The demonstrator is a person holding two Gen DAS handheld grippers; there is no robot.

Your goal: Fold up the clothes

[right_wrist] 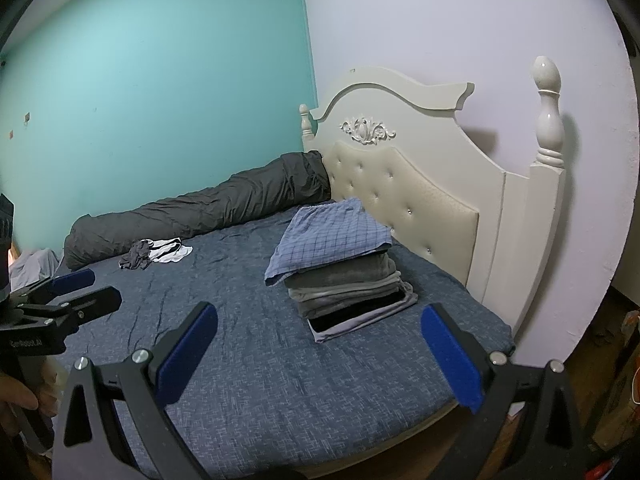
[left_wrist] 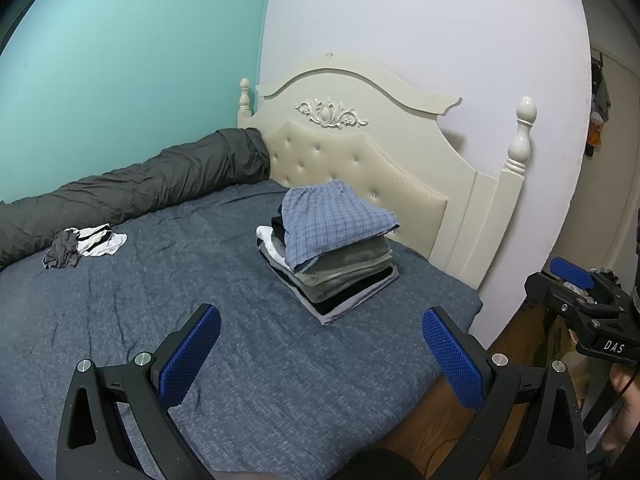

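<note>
Fingers spread on both the left gripper (left_wrist: 322,354) and right gripper (right_wrist: 319,354), empty; snagging the leaning folded stack (left_wrist: 334,248) might topple it.

Teal wall (left_wrist: 120,60) meets lilac wall (left_wrist: 420,20); cream tufted headboard (left_wrist: 360,160); blue-sheeted bed (left_wrist: 200,300); wooden floor (left_wrist: 528,332)

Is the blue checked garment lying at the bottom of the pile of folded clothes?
No, the blue checked garment lies on top of the pile of folded clothes, above the grey and black layers.
</note>
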